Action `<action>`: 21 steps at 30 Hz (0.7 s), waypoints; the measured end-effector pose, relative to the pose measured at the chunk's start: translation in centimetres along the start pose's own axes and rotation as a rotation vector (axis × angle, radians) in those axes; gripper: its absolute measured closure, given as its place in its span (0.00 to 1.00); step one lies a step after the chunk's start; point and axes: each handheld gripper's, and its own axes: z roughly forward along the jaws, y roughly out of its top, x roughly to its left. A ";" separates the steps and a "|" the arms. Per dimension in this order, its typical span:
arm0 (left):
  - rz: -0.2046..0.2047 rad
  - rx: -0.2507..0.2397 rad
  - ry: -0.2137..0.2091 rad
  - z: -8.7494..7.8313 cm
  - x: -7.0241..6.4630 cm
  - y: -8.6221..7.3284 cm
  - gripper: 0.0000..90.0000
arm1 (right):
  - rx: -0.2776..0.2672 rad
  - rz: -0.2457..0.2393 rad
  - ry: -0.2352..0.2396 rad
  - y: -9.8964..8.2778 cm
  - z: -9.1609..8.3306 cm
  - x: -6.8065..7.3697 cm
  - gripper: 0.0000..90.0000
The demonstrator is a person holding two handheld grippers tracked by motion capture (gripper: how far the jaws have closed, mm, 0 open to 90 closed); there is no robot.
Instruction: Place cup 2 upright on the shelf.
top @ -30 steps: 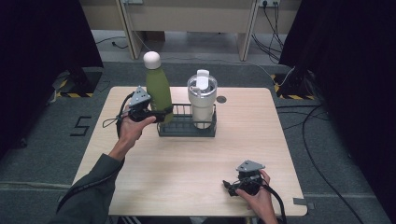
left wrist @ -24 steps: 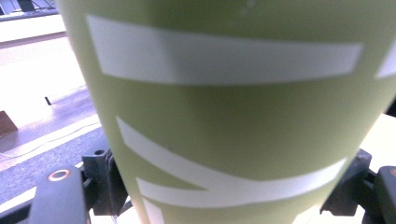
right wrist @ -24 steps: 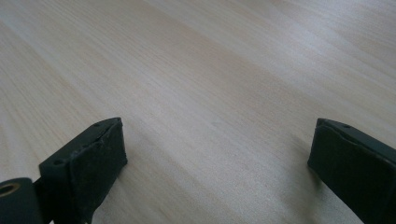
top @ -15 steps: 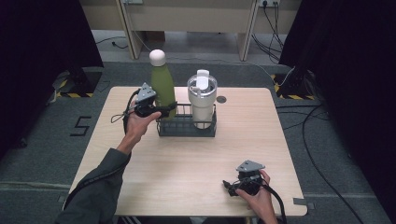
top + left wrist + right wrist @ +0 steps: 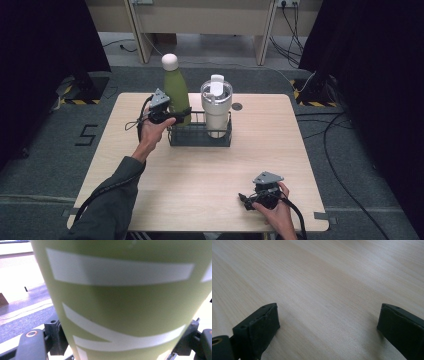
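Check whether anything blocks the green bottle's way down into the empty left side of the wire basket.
Nothing visible does. The left gripper grips the green bottle over the wire basket's left side; the white tumbler occupies the right side, beside that path.

Green bottle [image 5: 176, 92], clamped in left hand-held gripper [image 5: 172, 117], now lower and nearer wire rack [image 5: 200, 137].

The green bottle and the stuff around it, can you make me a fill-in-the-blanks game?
1. The left gripper is shut on the ____ bottle.
2. The white tumbler stands inside the black wire ____.
3. The right gripper rests on the table with its jaws ____.
4. The bottle's cap is ____ in colour.

Missing words: green; basket; open; white
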 end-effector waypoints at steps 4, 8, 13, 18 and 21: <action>-0.004 0.012 -0.003 0.6 -0.1 -0.3 0.23 | 0.001 -0.001 0.000 0.0 0.0 0.0 0.05; -0.009 0.016 -0.002 0.9 0.0 -0.7 0.23 | 0.001 -0.001 0.000 0.0 0.0 0.0 0.05; -0.015 0.022 0.002 1.3 0.1 -1.3 0.23 | 0.001 -0.002 0.000 0.0 0.0 0.0 0.05; -0.028 0.029 -0.001 1.5 0.3 -1.9 0.23 | 0.001 -0.001 0.000 0.0 0.0 0.0 0.05; -0.025 0.030 0.006 1.7 0.2 -2.2 0.23 | 0.001 0.001 0.000 0.0 0.0 0.0 0.05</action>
